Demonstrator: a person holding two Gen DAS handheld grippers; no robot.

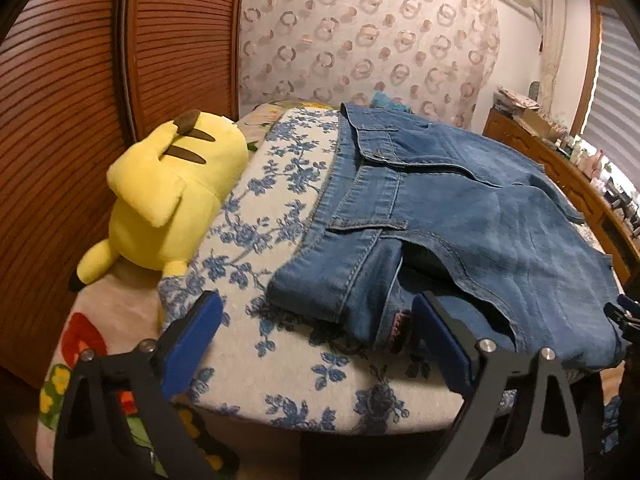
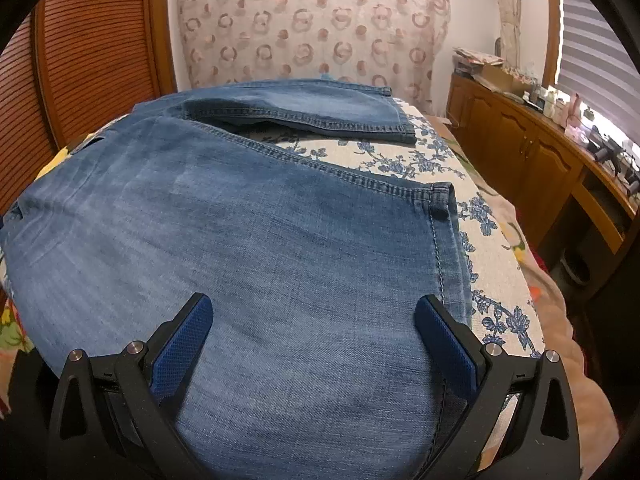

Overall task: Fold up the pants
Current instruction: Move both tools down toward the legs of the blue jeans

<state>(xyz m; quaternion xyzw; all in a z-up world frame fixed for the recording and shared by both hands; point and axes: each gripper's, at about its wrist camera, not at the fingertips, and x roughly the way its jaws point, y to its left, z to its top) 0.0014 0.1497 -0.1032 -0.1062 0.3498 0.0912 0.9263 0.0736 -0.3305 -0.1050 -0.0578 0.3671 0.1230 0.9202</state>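
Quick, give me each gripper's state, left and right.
Left gripper: open, holding nothing, at the jeans' waist corner.
Right gripper: open, holding nothing, over a jeans leg.

Pants: faded mid-blue denim, paler worn streaks on the legs, lighter stitching along seams and hems. Cloth beneath: off-white, printed with blue flowers and vines. Plush toy: bright yellow, dark brown stripes. Gripper pads: blue, finely dotted, on black frames. Curtain: pale, with pinkish-brown rings and dots. Louvred doors: reddish-brown. Cabinet: honey-brown wood.
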